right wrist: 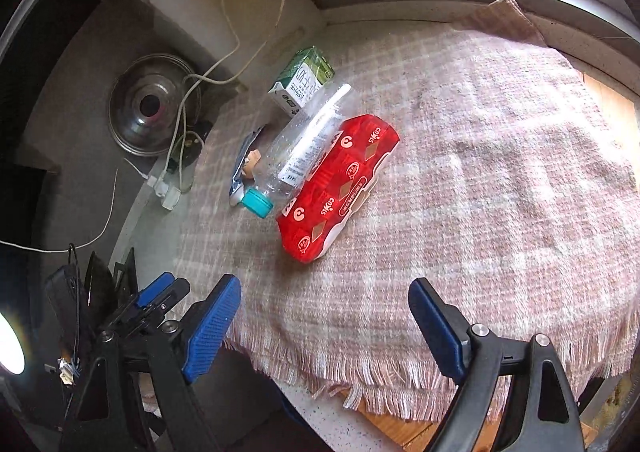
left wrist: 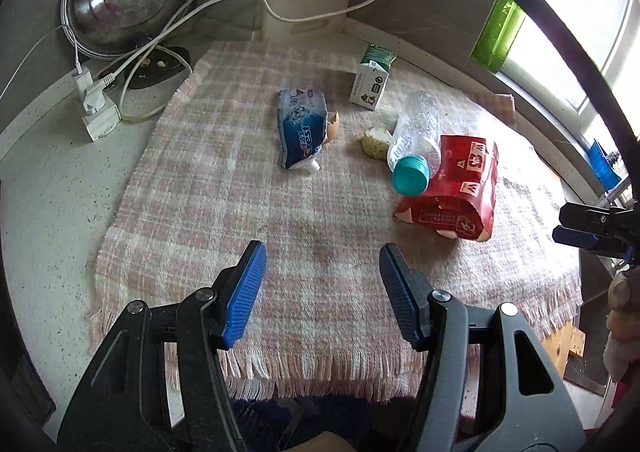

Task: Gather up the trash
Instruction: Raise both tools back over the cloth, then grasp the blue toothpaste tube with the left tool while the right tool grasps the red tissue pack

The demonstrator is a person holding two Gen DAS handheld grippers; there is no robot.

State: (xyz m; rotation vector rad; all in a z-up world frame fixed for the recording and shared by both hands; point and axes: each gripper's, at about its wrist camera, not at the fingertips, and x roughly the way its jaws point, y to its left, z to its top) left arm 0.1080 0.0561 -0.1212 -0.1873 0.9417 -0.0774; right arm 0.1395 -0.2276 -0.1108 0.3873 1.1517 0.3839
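Here, the left gripper (left wrist: 320,288) and right gripper (right wrist: 324,326), both wide apart and empty, hover over the near fringe of the pink checked woven cloth (left wrist: 248,180), facing the clear teal-capped plastic bottle (left wrist: 416,136) leaning on the red printed wrapper (left wrist: 460,192), presumably awaiting collection.

Both the left gripper (left wrist: 322,284) and right gripper (right wrist: 325,316) have black plastic arms, silver pivot screws and ribbed blue pads (left wrist: 245,292) lining their jaws.
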